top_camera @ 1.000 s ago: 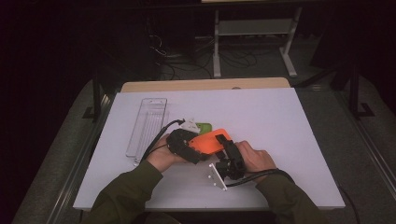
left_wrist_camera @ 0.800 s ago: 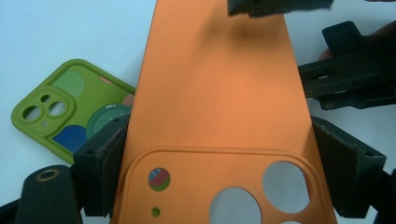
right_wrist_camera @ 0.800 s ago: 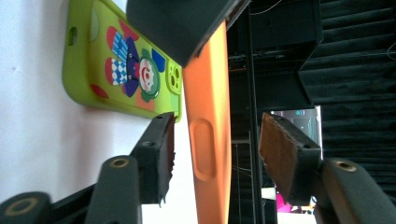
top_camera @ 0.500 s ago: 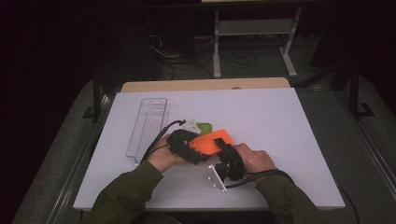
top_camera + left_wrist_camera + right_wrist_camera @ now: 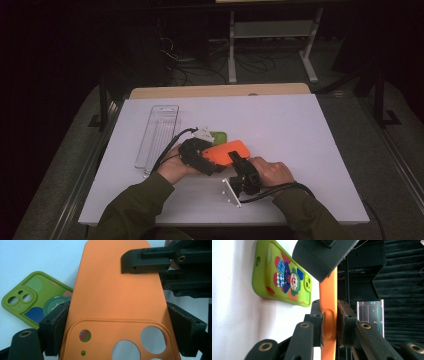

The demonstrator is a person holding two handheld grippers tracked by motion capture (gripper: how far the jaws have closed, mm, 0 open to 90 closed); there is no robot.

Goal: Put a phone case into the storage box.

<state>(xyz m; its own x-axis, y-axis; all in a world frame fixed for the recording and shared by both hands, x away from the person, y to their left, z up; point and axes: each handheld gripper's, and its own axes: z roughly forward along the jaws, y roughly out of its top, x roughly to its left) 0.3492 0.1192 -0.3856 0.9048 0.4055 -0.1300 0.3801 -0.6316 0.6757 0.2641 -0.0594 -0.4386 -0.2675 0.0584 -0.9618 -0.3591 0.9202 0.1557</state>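
Orange phone case (image 5: 117,297) held off the white table (image 5: 310,130) between both grippers, near the person's edge. Left gripper (image 5: 120,335): its two pads sit against the case's long edges at the camera-cutout end, clamped across the width; the lowest cutouts are cut off by the bottom of the left gripper view. Right gripper (image 5: 329,323): jaws have just been closing and now pinch the case's thin side edge, one pad (image 5: 317,322) on each face, pressing right at a raised side button; in that view the case is seen edge-on, so its faces cannot be read. In the left gripper view one jaw of the right gripper crosses over the case's far end, covering part of it. Green phone case (image 5: 32,300) lies flat on the table just beyond the left gripper's fingers, partly hidden behind the orange case and a jaw; its printed figure shows better in the right gripper view (image 5: 284,275). From the high view the hands cover most of the grip. Clear plastic tray (image 5: 157,132) lies well left of the fingers; its contents are hard to make out.
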